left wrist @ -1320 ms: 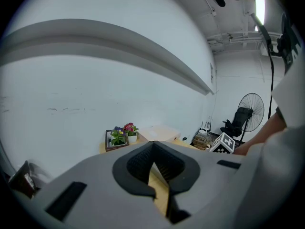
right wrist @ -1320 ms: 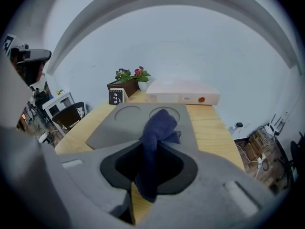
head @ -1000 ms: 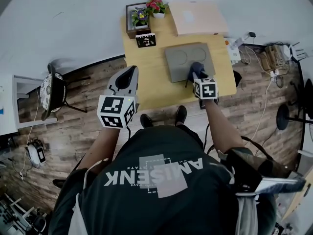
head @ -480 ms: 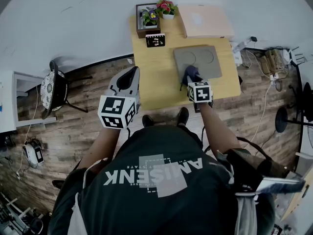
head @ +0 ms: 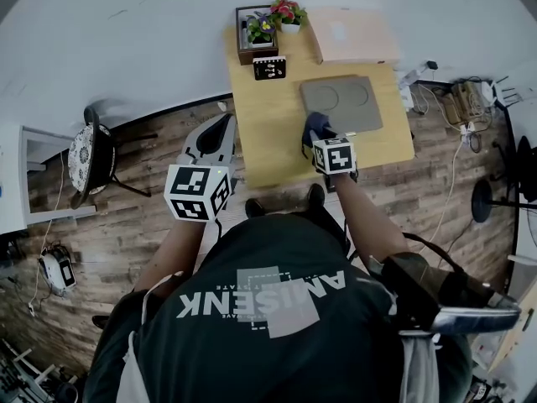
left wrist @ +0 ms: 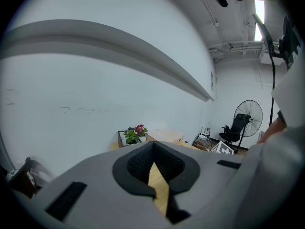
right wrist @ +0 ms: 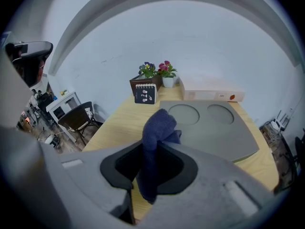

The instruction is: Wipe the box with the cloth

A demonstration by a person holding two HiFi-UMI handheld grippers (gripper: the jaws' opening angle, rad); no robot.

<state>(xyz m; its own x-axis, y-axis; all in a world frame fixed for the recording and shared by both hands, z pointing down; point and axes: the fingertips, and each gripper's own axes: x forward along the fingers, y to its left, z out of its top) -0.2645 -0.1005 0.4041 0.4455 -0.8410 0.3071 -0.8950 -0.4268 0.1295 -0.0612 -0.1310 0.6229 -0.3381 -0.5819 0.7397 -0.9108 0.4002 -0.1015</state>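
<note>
A pale flat box (head: 351, 34) (right wrist: 212, 95) lies at the far right of the wooden table (head: 264, 133). In front of it sits a grey tray (head: 344, 101) (right wrist: 212, 128) with two round hollows. My right gripper (head: 323, 141) (right wrist: 152, 168) is shut on a dark blue cloth (head: 315, 124) (right wrist: 159, 128), held over the tray's near left corner, well short of the box. My left gripper (head: 216, 137) (left wrist: 153, 173) hangs off the table's left edge above the floor, shut, with nothing in it. The box (left wrist: 164, 136) shows small beyond it.
A small calendar card (head: 269, 68) and potted flowers in a wooden crate (head: 262, 30) stand at the table's far left. A chair (head: 92, 154) is on the floor to the left. Cables and a power strip (head: 461, 99) lie to the right.
My right gripper has carried the cloth leftward across the grey tray, from its near middle to its near left corner. The left gripper has barely moved.
</note>
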